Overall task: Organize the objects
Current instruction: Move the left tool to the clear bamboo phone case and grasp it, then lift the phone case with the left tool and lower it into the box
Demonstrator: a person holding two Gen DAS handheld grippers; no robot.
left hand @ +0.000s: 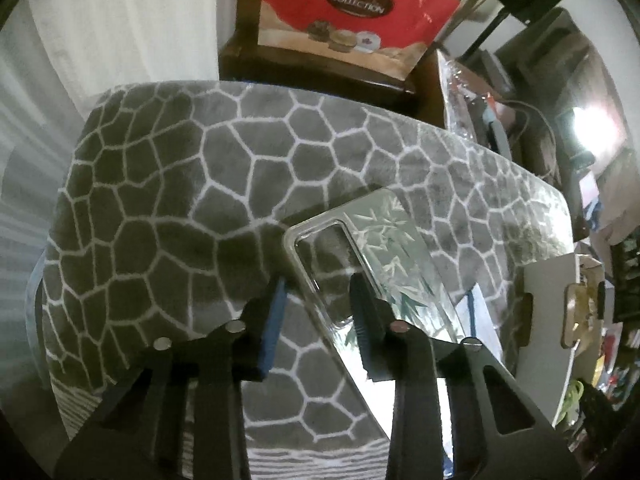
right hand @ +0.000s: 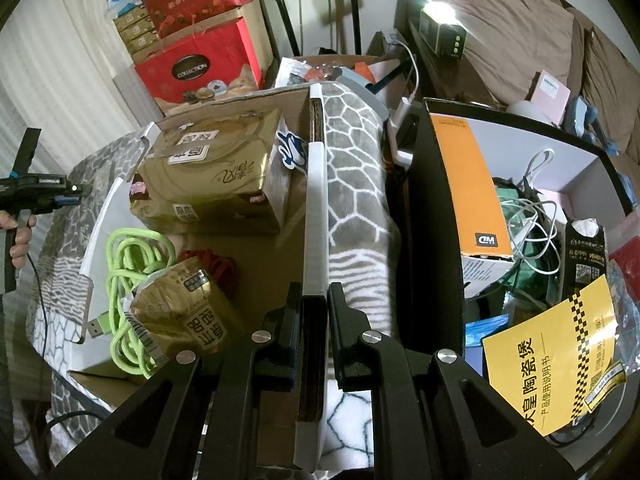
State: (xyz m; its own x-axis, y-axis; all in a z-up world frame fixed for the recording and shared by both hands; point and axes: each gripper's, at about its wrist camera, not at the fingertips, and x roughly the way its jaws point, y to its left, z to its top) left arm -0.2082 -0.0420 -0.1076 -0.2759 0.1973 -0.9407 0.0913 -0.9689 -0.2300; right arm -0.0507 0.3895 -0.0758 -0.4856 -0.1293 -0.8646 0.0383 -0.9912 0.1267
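The left gripper is holding a clear phone case printed with bamboo leaves, its two fingers closing on the case's lower edge, one pad on each side of the plastic. The case is tilting up above a grey mat with a white pebble pattern, which is covering the surface below. Beyond the mat's far edge, a red gift bag marked "COLLECTION" is standing on a dark wooden stand.

The right gripper is clamping the near wall of a cardboard box, its fingers pressing that white-edged wall from both sides. Inside the box, to the left of the wall, a small gold tissue pack is lying on a coiled green USB cable, and a large gold tissue pack is sitting further back. To the right of the wall, the pebble-pattern mat is draping down beside a black box crowded with an orange carton, white cables and a yellow leaflet. At the far left of this view, the left gripper is appearing in the person's hand.
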